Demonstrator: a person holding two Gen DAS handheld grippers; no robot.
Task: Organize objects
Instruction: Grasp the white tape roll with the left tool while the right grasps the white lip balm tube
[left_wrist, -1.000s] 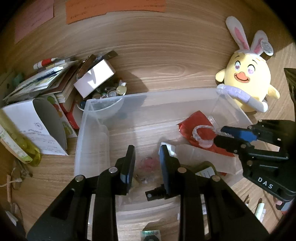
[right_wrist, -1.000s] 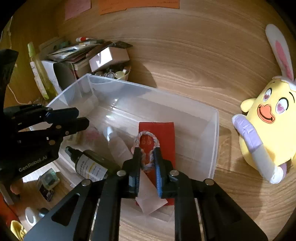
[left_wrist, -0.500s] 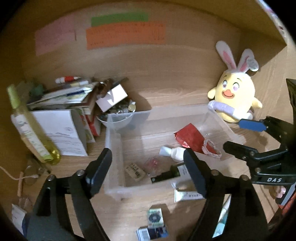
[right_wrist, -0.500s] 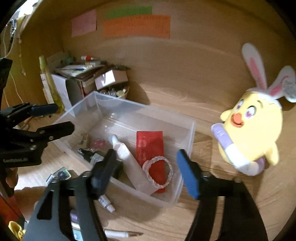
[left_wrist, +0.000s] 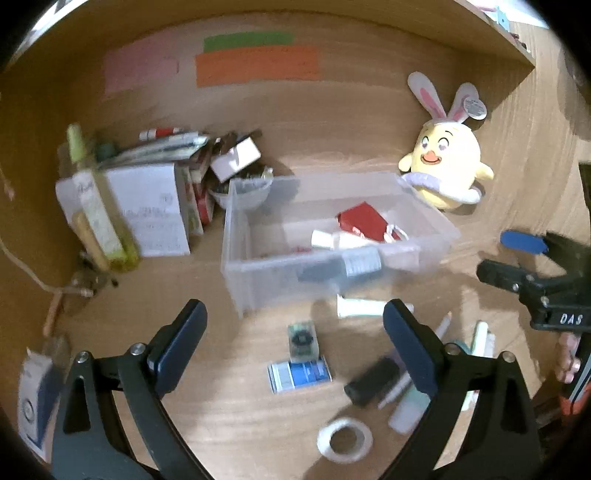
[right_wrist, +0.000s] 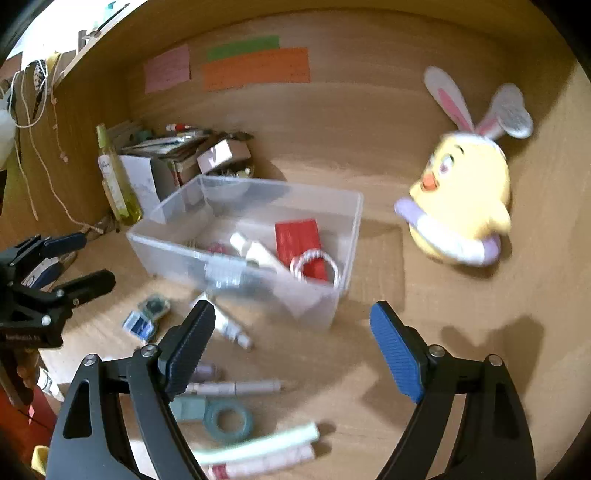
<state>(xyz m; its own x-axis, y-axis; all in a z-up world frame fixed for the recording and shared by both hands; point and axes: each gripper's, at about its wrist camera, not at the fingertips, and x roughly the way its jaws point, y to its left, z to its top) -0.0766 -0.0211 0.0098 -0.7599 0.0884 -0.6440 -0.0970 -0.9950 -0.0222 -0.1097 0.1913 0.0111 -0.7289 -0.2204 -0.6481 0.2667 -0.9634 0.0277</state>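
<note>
A clear plastic bin (left_wrist: 258, 280) stands mid-table and holds a red packet (left_wrist: 360, 219), a white tube (left_wrist: 332, 240), a dark spray bottle (left_wrist: 332, 271) and a bead bracelet (right_wrist: 314, 264). My left gripper (left_wrist: 291, 312) hangs in front of the bin, above loose items, its jaws wide and still opening with nothing between them. My right gripper (right_wrist: 293, 310) is before the bin's near right corner, jaws also opening and empty. Each gripper shows in the other's view: the right gripper (left_wrist: 495, 253) and the left gripper (right_wrist: 94, 258).
Loose on the table before the bin lie a white tube (left_wrist: 365, 308), a small green packet (left_wrist: 303, 338), a blue box (left_wrist: 299, 371), a black cylinder (left_wrist: 371, 380), a tape roll (left_wrist: 345, 439) and pens. A yellow plush chick (left_wrist: 443, 173) sits right; books, boxes and a bottle (left_wrist: 96, 214) crowd the left.
Both grippers have drawn back out of the bin and risen, their jaws going from nearly shut to wide. The bracelet now lies free on the red packet.
</note>
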